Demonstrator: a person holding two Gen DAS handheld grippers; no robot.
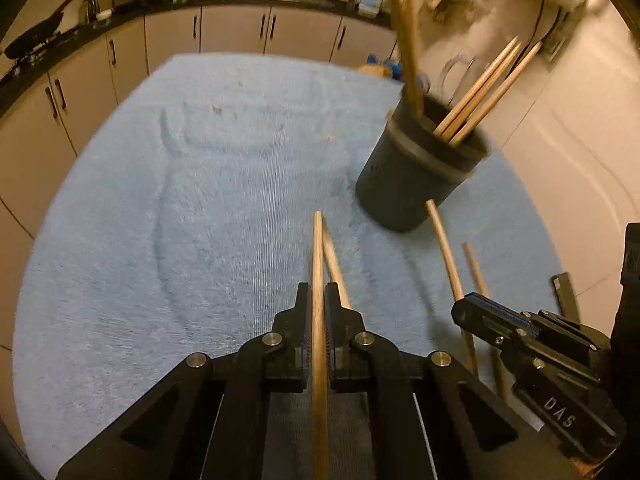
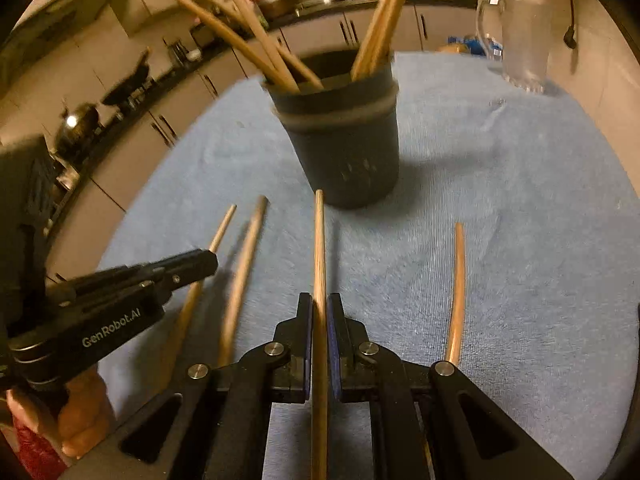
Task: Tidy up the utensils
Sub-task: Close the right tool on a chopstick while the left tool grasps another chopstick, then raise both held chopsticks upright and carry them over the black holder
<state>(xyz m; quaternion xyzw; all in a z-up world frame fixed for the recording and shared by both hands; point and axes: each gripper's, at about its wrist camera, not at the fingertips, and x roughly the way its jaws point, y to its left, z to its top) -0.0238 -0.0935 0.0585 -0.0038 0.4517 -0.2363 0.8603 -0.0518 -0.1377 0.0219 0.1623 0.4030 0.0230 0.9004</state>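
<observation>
A dark round utensil holder (image 1: 416,168) stands on the blue towel (image 1: 200,200) and holds several wooden chopsticks (image 1: 480,92); it also shows in the right wrist view (image 2: 344,136). My left gripper (image 1: 319,300) is shut on one wooden chopstick (image 1: 318,256) that points forward. My right gripper (image 2: 319,308) is shut on another chopstick (image 2: 319,240) that points at the holder. Loose chopsticks lie on the towel: one under my left gripper (image 1: 334,268), two near the right gripper (image 1: 446,248), one at the right (image 2: 458,280). The left gripper shows in the right wrist view (image 2: 208,262).
A clear glass pitcher (image 2: 520,40) stands at the towel's far right. Kitchen cabinets (image 1: 240,32) and a counter with pots, a pan (image 1: 36,36) and containers run behind the table. The towel's left half (image 1: 120,240) bears no utensils.
</observation>
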